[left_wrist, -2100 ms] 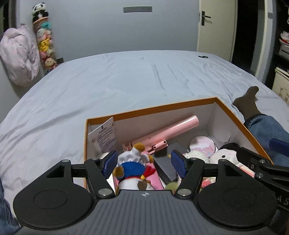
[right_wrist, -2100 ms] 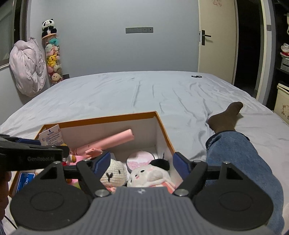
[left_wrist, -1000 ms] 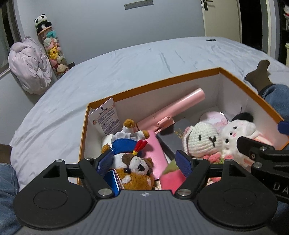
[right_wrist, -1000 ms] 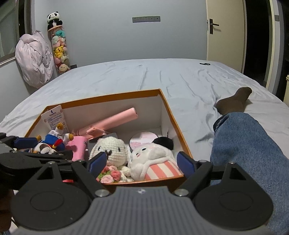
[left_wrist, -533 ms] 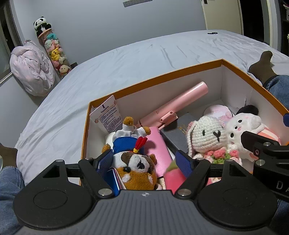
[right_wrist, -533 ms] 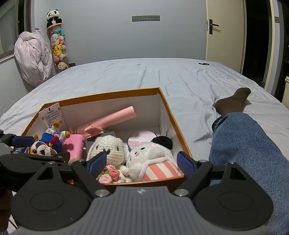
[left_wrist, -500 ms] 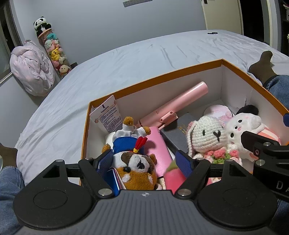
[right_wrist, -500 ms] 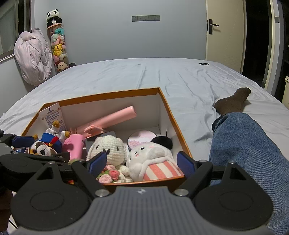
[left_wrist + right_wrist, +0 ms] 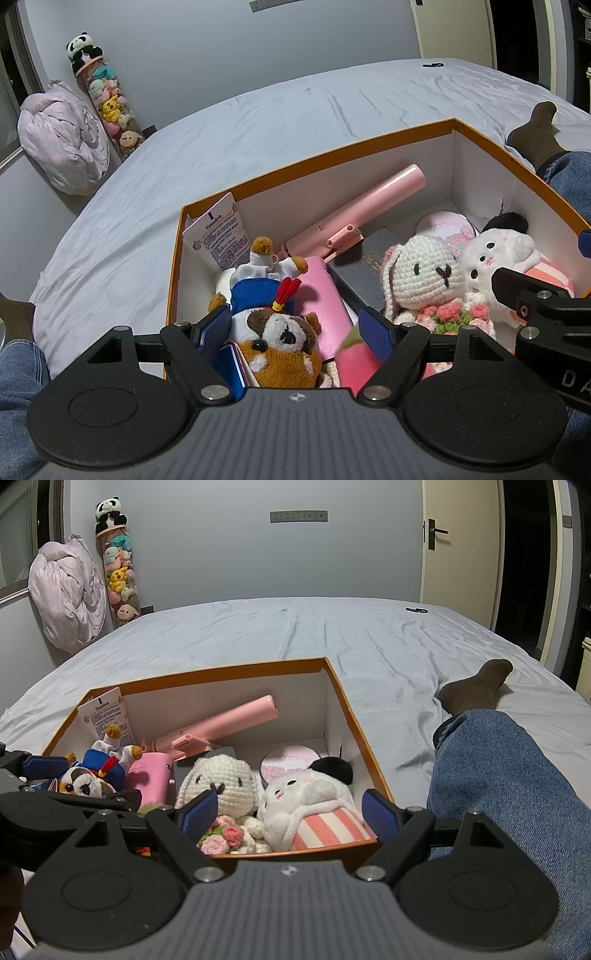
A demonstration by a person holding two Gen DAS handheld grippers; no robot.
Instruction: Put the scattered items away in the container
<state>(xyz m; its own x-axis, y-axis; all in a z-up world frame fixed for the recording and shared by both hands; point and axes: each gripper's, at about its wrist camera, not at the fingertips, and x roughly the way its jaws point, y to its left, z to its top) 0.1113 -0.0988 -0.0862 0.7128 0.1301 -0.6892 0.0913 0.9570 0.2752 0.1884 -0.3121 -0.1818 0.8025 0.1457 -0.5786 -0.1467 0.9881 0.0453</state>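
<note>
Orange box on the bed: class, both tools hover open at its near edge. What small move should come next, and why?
Probably draw both tools back. The left tool and right tool are open and empty, the toys already lie inside the orange box, and no loose toys show on the sheet.

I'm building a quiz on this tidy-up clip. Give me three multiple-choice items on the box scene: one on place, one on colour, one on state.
1. Where in the box is the Vaseline tube?
A. far left corner
B. far right corner
C. under the bunny

2. What colour is the box rim?
A. blue
B. orange
C. green

3. How is the right gripper?
A. shut on the bunny
B. shut, empty
C. open, empty

Answers:
1 A, the tube leans in the far left corner.
2 B, the rim is orange above white inner walls.
3 C, its jaws stand wide apart with nothing gripped, with the bunny beyond them.
</note>
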